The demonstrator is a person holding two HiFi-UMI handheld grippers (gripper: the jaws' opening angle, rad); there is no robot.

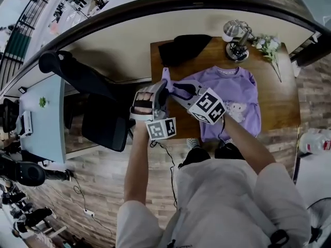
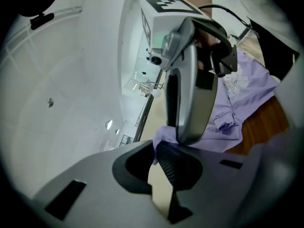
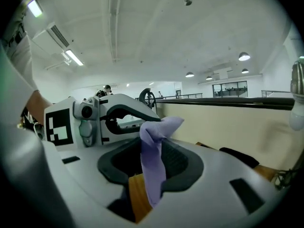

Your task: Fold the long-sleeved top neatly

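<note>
On the wooden table (image 1: 279, 102) in front of you lies the lilac long-sleeved top (image 1: 235, 87). Most of it is spread flat, with the neckline toward the far edge. Its left side, as the head view shows it, is gathered and lifted off the wood toward your two grippers.

Left of the table stands a black office chair (image 1: 103, 123), and beyond that a pale blue desk (image 1: 46, 123).

Your left gripper (image 2: 156, 150) is raised over the table's left edge. Its claw is drawn almost fully together, and a small bunch of the top's lilac fabric is nipped at the tips. Your right gripper (image 3: 152, 148) is just beside it, so close that its body fills the middle of the left gripper view. This claw stands narrow and is clamped on a strip of the same fabric. The strip pokes up in a crumpled peak above the pads and hangs down between them, with bare wood showing underneath. Both grips sit on the one lifted part of the garment, and the cloth slopes from there down to the flat part on the table.

At the far left corner of the table rests a black cloth bundle (image 1: 183, 48). To its right are a chrome desk lamp (image 1: 237, 40) and then a spray of white flowers (image 1: 268, 44).
</note>
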